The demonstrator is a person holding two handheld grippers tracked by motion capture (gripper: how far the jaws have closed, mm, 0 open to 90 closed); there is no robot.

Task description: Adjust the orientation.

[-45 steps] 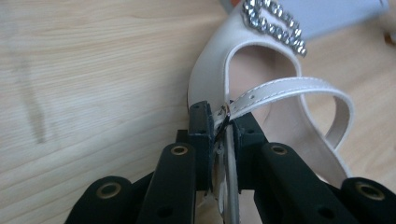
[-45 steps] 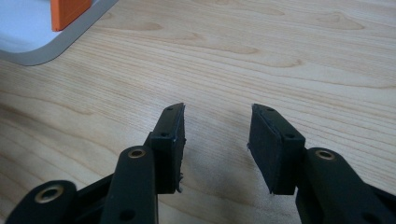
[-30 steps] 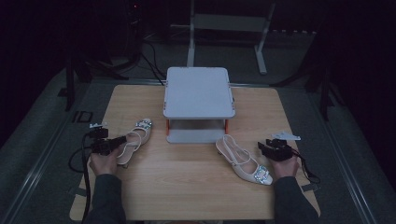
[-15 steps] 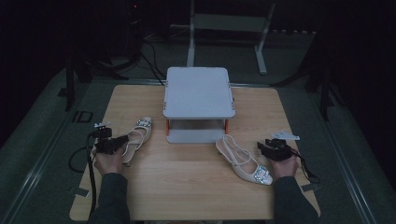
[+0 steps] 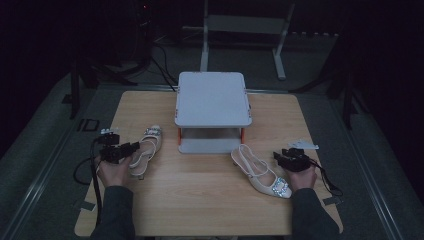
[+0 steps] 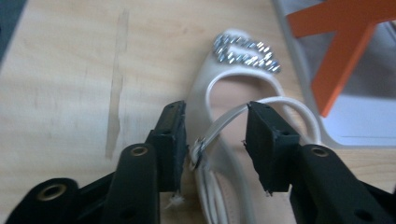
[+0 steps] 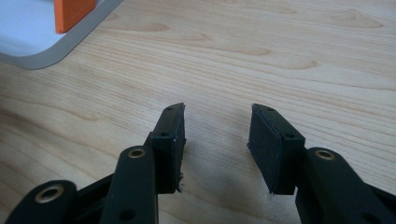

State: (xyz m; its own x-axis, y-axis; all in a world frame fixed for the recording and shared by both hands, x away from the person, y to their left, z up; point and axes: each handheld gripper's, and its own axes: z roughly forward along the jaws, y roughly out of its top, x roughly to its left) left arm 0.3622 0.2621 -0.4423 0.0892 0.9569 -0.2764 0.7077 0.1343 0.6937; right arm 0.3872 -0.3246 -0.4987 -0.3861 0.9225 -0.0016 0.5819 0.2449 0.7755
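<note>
- left tool [image 6: 215,140] jaws have just been opening, released, strap of left shoe [image 5: 145,152] loose between them, left of the grey stand [image 5: 212,100]
- right tool [image 7: 215,144] released, empty, beside right shoe [image 5: 260,172] on worktop [image 5: 200,210], likely next pick

A pale wooden table [image 5: 200,210] is standing on grey carpeted floor [image 5: 45,135] in a dim, mostly dark room. Behind it, a white metal frame stand [image 5: 240,30] and black cables [image 5: 155,50] are fading into shadow.
</note>
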